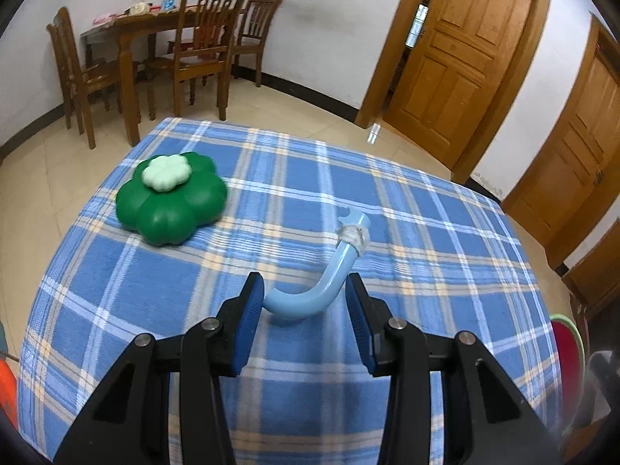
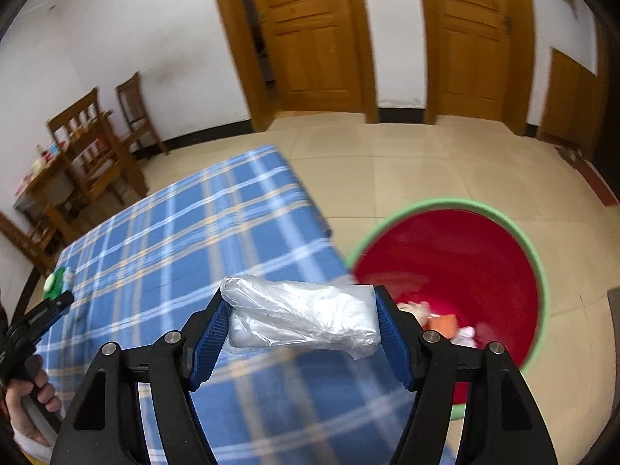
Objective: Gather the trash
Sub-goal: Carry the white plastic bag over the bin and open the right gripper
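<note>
Some trash already lies in the red bin (image 2: 503, 255) on the floor off the worktop's (image 2: 162, 232) right edge. The right tongs (image 2: 300, 319) grip a clear plastic bag (image 2: 302, 317) over that edge, tilted down beside the bin, not yet dropped. The left tongs (image 1: 306, 302) angle down mid-worktop, a curved blue tube (image 1: 310, 298) between them; whether they clamp it I cannot tell. A green flower-shaped box (image 1: 172, 197) remains near the left edge.
</note>
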